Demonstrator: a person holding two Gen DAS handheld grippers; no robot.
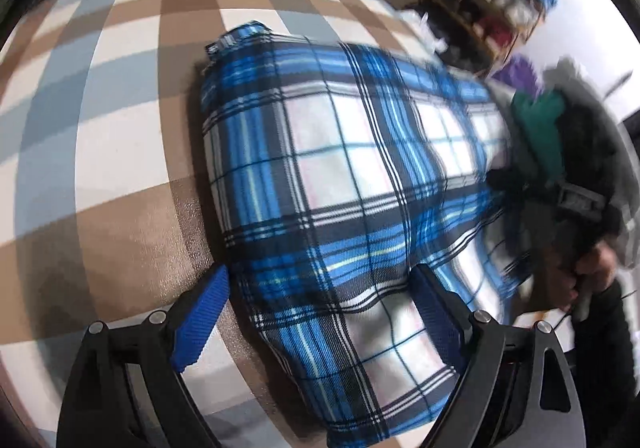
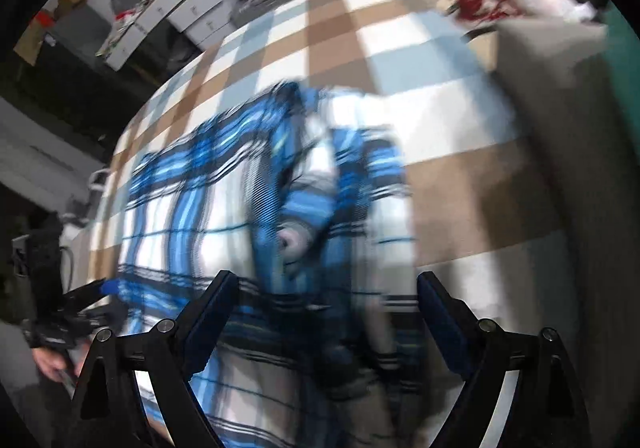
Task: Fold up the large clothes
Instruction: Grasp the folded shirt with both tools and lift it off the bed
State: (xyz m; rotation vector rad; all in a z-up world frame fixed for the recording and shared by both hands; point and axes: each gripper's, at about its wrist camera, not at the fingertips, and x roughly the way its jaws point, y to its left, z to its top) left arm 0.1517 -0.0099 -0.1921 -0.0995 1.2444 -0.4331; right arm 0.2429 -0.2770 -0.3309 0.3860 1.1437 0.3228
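Now both tools wide: plaid garment (image 1: 352,176) lies btwn left tool (image 1: 320,312) fingers, under right tool (image 2: 326,312)

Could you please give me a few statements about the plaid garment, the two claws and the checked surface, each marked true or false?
1. The left claw is open, with the plaid garment lying between its fingers. True.
2. The garment is red and yellow. False: it is blue, white and black plaid.
3. The garment lies on a checked cloth of brown, white and pale blue. True.
4. The right claw is shut tight on a sleeve. False: its fingers stand wide apart above the garment.
5. The garment hangs from a hanger. False: it lies on the checked cloth.
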